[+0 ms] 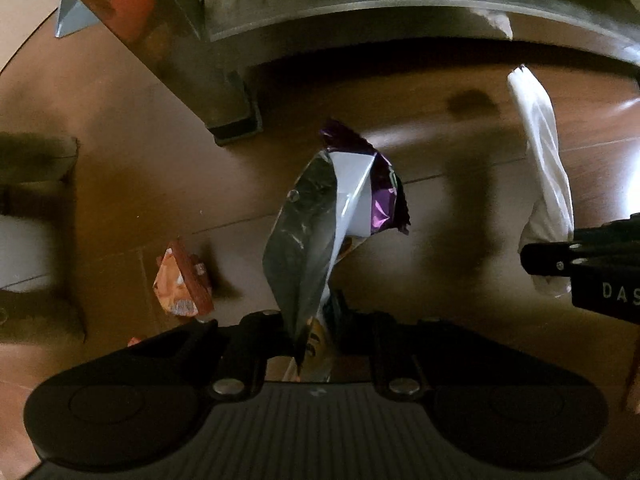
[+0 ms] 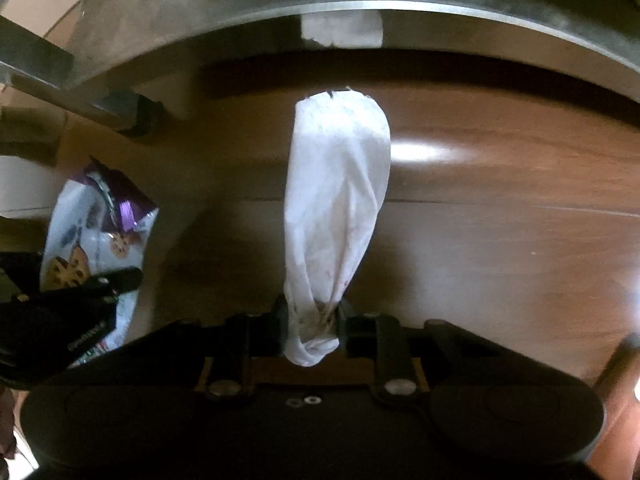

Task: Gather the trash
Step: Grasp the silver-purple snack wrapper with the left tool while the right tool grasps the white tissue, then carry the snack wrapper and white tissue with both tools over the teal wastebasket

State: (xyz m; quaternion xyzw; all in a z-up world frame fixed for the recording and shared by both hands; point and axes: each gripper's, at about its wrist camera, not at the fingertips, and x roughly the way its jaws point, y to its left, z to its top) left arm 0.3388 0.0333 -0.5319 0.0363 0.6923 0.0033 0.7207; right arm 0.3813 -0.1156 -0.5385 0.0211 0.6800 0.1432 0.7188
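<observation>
My left gripper [image 1: 310, 326] is shut on an empty cookie bag [image 1: 316, 224], silver inside with purple and white print, which hangs above the wooden floor. The bag also shows at the left of the right wrist view [image 2: 96, 240]. My right gripper [image 2: 312, 320] is shut on a crumpled white tissue [image 2: 336, 200] that hangs down from the fingers. The tissue also shows at the right of the left wrist view [image 1: 544, 168], with the right gripper's black body below it. An orange snack wrapper [image 1: 182, 280] lies on the floor left of the cookie bag.
A metal table frame [image 1: 360, 8] curves across the top, with a leg and foot [image 1: 228, 120] standing on the wooden floor [image 1: 460, 152]. A dark boxy object [image 1: 36, 208] stands at the left. The frame also spans the right wrist view [image 2: 360, 4].
</observation>
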